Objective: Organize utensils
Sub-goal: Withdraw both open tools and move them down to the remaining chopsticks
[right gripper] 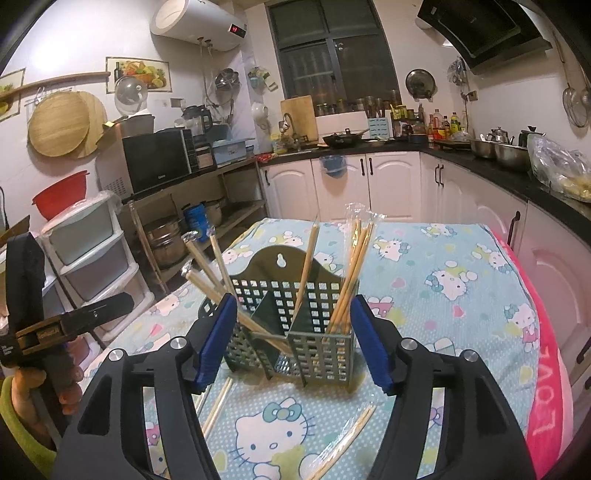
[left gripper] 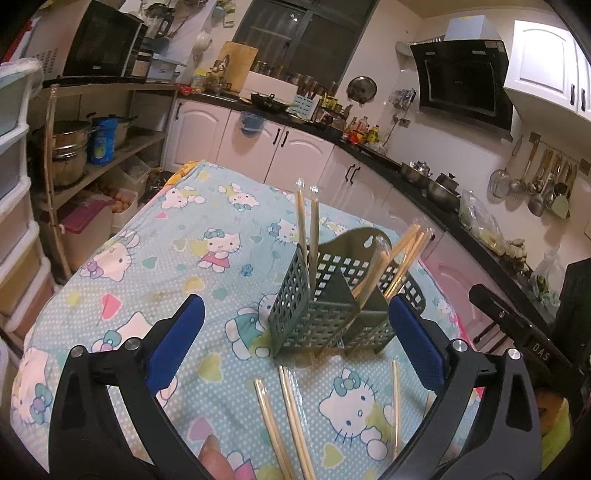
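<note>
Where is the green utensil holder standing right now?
The green utensil holder stands on the cartoon-cat tablecloth, straight ahead in both wrist views, with wrapped chopsticks upright in its compartments and loose chopsticks lying in front of it.

A black microwave (right gripper: 157,159) is seen on a wooden shelf unit (right gripper: 236,206), with steel pots (left gripper: 70,147) stored beneath it. White cabinets (right gripper: 391,184) are topped by a dark counter (right gripper: 480,166), where a wok (right gripper: 341,139) and bottles (right gripper: 443,127) are kept. A range hood (left gripper: 461,85) is mounted on the wall, and ladles (left gripper: 539,181) are hung beside it. A water heater (right gripper: 199,24) is fixed high up.
</note>
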